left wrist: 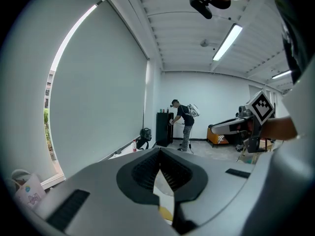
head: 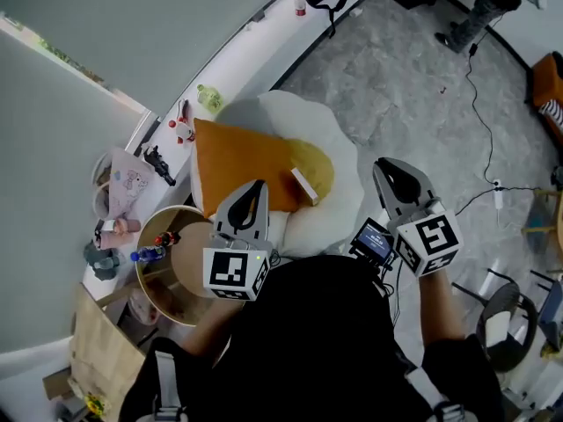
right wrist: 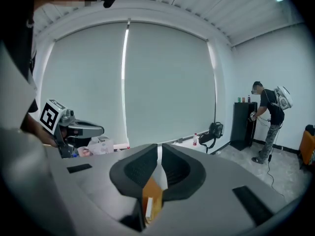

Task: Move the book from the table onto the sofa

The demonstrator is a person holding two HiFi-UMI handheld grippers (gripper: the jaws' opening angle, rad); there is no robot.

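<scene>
On the white sofa [head: 343, 139], toward its left edge, the orange book [head: 237, 161] lies flat beside a yellow cushion [head: 318, 167]. The left hand-held gripper [head: 260, 185] is clenched on nothing, and the right hand-held gripper [head: 383, 165] is likewise closed and empty. Both are held clear of the book. The placing looks done. It seems best to draw both away without brushing the book, then check that it rests steady and does not slip toward the round bench [head: 189, 258].

grippers 2 (left gripper [head: 259, 185], right gripper [head: 381, 165]) | round table [head: 189, 266] 1 | paper bag [head: 101, 350] 1
</scene>
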